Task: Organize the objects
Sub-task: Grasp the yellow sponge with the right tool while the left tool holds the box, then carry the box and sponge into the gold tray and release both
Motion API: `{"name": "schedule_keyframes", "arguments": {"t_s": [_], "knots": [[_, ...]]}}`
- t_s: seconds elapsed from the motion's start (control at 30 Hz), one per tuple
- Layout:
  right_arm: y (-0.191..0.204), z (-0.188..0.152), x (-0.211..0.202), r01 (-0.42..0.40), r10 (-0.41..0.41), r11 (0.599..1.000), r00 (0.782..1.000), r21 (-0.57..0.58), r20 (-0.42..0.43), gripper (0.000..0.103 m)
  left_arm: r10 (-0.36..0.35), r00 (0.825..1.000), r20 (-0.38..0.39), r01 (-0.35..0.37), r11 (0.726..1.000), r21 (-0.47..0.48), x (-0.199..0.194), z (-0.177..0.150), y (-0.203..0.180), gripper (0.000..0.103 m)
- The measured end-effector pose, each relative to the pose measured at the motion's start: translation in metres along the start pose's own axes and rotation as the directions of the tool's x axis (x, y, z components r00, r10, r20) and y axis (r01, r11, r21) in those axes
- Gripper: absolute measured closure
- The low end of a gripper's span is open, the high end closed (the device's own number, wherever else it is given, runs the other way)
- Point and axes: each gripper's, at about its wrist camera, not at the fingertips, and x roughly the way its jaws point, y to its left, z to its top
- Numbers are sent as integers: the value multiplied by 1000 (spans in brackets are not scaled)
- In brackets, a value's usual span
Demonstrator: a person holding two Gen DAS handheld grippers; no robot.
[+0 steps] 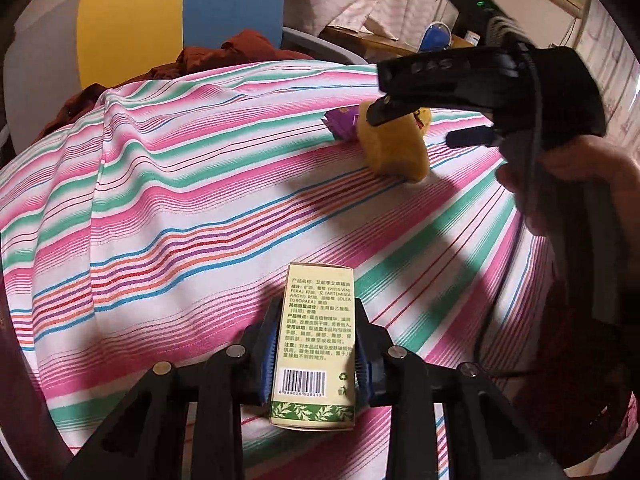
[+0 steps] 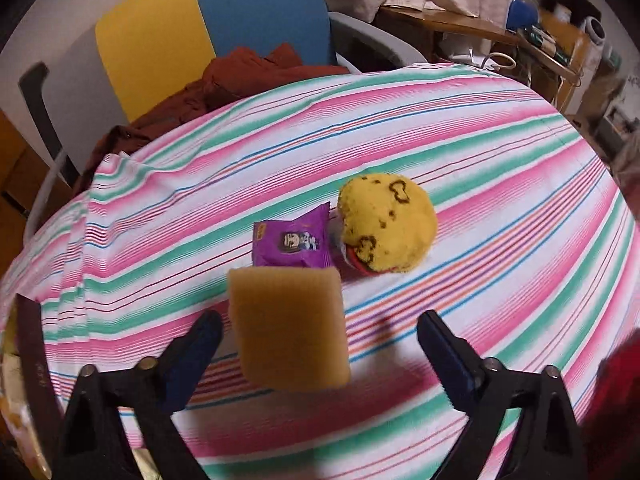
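Observation:
My left gripper is shut on a cream box with green leaf trim and a barcode, held just above the striped tablecloth. The right gripper stands open, fingers wide apart. A tan sponge block lies tilted and blurred between them, close to the left finger and not gripped. Just beyond the sponge sit a purple snack packet and a yellow plush ball. From the left wrist view, the right gripper hovers over the sponge, which partly hides the packet.
A person's hand holds the right gripper. Behind the table stands a chair with a yellow and blue back, and rust-red cloth is piled on it. A cluttered wooden desk is at the back right.

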Motion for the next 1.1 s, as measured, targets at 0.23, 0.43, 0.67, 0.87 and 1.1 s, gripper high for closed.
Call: {"name": "schedule_keyframes", "arguments": {"t_s": [0.23, 0.43, 0.67, 0.87, 1.1], "knots": [[15, -6, 2, -118, 115, 990, 992, -78, -49, 50, 3, 1000, 25, -4, 1000, 27, -3, -6, 0, 72], [53, -24, -4, -354, 327, 908, 933, -222, -149, 50, 25, 999, 22, -25, 1000, 16, -10, -10, 3, 73], [65, -32, -9, -396, 364, 874, 918, -283, -159, 50, 45, 997, 59, -44, 999, -20, -42, -19, 10, 73], [73, -32, -16, -390, 363, 868, 921, -306, -142, 50, 83, 988, 133, -70, 993, -97, -93, -24, 31, 73], [100, -41, -40, -437, 417, 843, 899, -315, -132, 50, 187, 961, 202, -137, 961, -240, -150, -42, 75, 73]]}}
